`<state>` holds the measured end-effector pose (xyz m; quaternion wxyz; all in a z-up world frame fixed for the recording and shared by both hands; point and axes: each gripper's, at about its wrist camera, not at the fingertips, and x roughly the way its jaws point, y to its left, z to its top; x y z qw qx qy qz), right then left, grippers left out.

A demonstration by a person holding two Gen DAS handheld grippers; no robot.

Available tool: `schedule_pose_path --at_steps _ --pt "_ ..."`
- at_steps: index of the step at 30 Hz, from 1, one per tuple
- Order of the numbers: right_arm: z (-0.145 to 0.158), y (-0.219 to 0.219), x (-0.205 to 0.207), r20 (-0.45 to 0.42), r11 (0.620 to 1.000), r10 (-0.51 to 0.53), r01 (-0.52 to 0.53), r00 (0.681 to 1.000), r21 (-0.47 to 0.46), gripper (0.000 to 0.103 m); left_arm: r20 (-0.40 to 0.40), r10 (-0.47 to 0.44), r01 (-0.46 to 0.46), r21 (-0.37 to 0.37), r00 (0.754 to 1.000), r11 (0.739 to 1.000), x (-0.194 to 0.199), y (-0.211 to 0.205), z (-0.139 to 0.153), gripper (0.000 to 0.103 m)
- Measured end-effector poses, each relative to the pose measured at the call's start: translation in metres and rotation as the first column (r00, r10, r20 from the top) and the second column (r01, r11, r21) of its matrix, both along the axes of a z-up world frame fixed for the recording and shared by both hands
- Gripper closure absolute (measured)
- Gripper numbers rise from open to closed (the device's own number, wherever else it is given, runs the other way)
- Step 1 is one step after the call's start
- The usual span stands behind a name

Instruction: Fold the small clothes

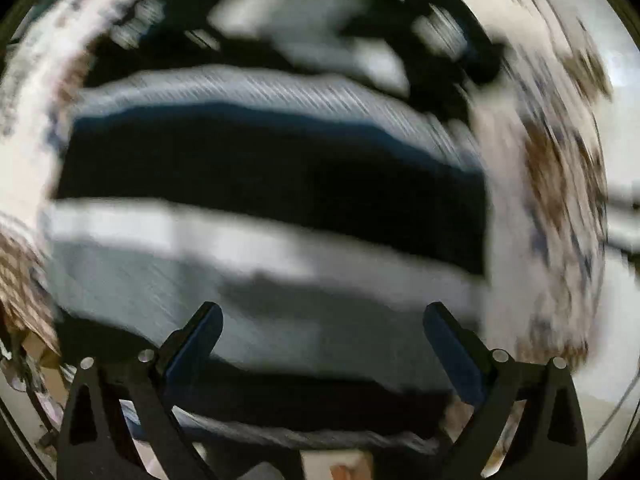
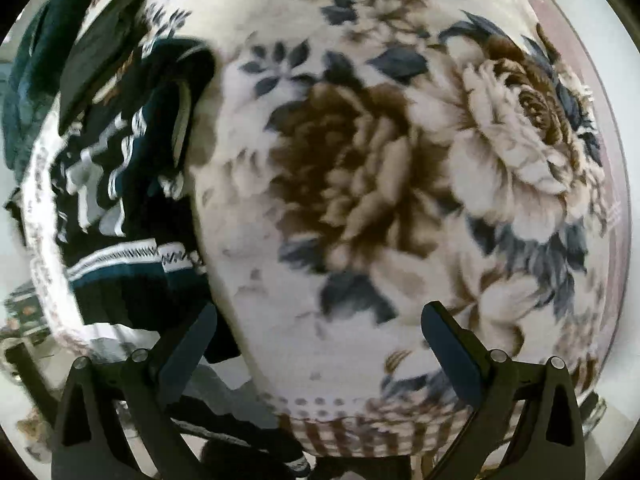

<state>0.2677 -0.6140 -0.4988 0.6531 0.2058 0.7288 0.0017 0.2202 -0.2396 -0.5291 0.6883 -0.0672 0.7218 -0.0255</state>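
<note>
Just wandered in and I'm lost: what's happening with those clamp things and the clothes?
A person is folding small clothes with two handheld grippers. Both the left gripper and right gripper are open and empty. The left hangs over a dark, white-striped garment; the right over a bare stretch of the floral blanket, clothes piled beside.

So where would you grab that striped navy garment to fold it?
Pinch the striped navy garment at its right-hand edge, coming straight down from above: it lies flat on the floral blanket, and that edge looks straight and free. Blur hides finer detail.
</note>
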Motion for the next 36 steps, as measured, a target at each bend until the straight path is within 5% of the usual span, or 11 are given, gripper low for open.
schedule_pose_path --at_steps 8,11,15,18,21,23,24,30,36 --pt "-0.026 -0.036 0.101 0.055 0.977 0.004 -0.015 0.998 0.211 0.002 -0.029 -0.169 0.169 0.001 0.985 0.986 -0.05 -0.103 -0.044 0.003" --pt "-0.044 -0.022 0.15 0.065 0.949 -0.006 -0.015 0.998 0.316 0.003 0.002 -0.193 0.193 0.053 0.981 0.98 -0.048 -0.113 -0.057 0.031" --pt "-0.076 0.004 0.205 0.027 0.909 -0.031 0.017 0.999 0.416 0.006 0.024 -0.167 0.163 0.11 0.986 0.98 -0.044 -0.1 -0.059 0.091" --pt "-0.099 0.028 0.228 -0.016 0.898 -0.037 0.041 0.999 0.439 0.012 0.054 -0.122 0.119 0.055 0.991 0.991 -0.045 -0.078 -0.048 0.094" --pt "-0.106 0.049 0.236 -0.026 0.9 -0.018 0.028 0.999 0.435 0.036 0.101 -0.112 0.11 0.029 0.988 0.994 -0.051 -0.063 -0.027 0.094" --pt "-0.102 0.058 0.237 -0.01 0.906 -0.004 0.008 1.0 0.424 0.081 0.133 -0.091 0.091 0.008 0.987 0.996 -0.055 -0.053 -0.009 0.095" --pt "-0.098 0.061 0.236 -0.004 0.915 -0.003 0.005 1.0 0.404 0.09 0.155 -0.081 0.081 0.008 0.985 0.997 -0.058 -0.047 0.001 0.095" --pt "-0.049 0.079 0.24 0.083 0.941 0.021 -0.048 0.996 0.335 0.096 0.233 0.044 -0.035 -0.042 0.971 0.998 -0.065 0.005 0.049 0.095" --pt "0.025 0.125 0.254 0.156 0.947 0.1 -0.142 0.983 0.289 0.096 0.266 0.228 -0.191 -0.157 0.937 0.969 -0.069 0.068 0.079 0.095"
